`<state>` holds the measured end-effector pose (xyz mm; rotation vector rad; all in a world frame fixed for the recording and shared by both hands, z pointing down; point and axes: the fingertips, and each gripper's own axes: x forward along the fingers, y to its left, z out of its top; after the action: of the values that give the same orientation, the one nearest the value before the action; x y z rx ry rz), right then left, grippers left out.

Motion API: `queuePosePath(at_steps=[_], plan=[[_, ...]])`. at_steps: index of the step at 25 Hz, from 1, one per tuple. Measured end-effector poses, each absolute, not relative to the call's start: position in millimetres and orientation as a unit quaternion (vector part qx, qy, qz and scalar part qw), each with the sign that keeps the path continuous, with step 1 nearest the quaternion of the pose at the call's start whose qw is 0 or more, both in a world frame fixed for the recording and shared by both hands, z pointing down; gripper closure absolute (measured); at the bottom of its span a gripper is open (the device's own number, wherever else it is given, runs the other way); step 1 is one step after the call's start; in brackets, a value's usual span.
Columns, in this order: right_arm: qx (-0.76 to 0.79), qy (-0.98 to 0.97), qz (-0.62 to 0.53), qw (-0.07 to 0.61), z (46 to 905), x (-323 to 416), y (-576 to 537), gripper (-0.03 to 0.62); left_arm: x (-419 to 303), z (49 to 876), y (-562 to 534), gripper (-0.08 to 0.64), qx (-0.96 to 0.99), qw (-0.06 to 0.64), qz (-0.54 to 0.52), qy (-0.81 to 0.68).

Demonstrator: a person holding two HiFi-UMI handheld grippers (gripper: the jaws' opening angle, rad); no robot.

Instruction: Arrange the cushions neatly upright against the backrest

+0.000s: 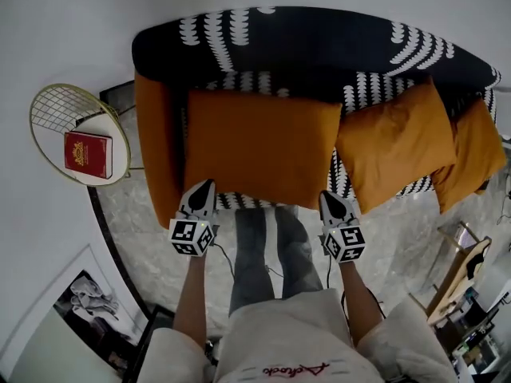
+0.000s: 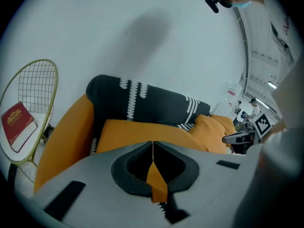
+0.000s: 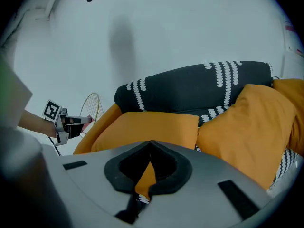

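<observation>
Flanking the flat cushion point(image 1: 263, 146), one of four, left gripper point(image 1: 205, 184) and right gripper point(image 1: 330, 197) have fingers together.

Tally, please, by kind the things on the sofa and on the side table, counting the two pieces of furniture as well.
Orange cushions: 4
Sofa: 1
Wire side table: 1
Red book: 1
Total: 7
</observation>
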<state>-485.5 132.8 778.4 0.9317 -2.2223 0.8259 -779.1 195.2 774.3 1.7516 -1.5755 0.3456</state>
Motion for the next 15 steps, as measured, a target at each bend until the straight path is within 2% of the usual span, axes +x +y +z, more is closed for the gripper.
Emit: queuePosePath(at_steps=[8, 9, 10, 11, 13, 15], plan=[[0.358, -0.819, 0.341, 0.291, 813.5, -480.5, 129.1, 0.562, -788.0, 815.4, 196.5, 0.529, 0.66, 0.393, 0.138, -0.624], [0.355, -0.817, 0.348, 0.292, 819.1, -481.3, 127.9, 0.499, -789.8, 821.2, 194.7, 0.525, 0.656, 0.4, 0.135, -0.625], [0.354, -0.813, 0.357, 0.293, 825.5, -481.3, 126.6, 0.369, -792.3, 827.6, 192.8, 0.478, 0.65, 0.409, 0.131, -0.627], [0.356, -0.809, 0.364, 0.294, 831.9, -480.2, 124.9, 0.305, -795.4, 834.3, 191.2, 0.301, 0.643, 0.419, 0.129, -0.629], [0.364, -0.799, 0.378, 0.295, 843.7, -475.8, 121.1, 0.273, -802.4, 846.8, 188.7, 0.251, 0.631, 0.43, 0.139, -0.63], [0.37, -0.788, 0.394, 0.294, 854.9, -472.1, 116.8, 0.256, -808.6, 858.3, 185.0, 0.235, 0.63, 0.432, 0.16, -0.625]])
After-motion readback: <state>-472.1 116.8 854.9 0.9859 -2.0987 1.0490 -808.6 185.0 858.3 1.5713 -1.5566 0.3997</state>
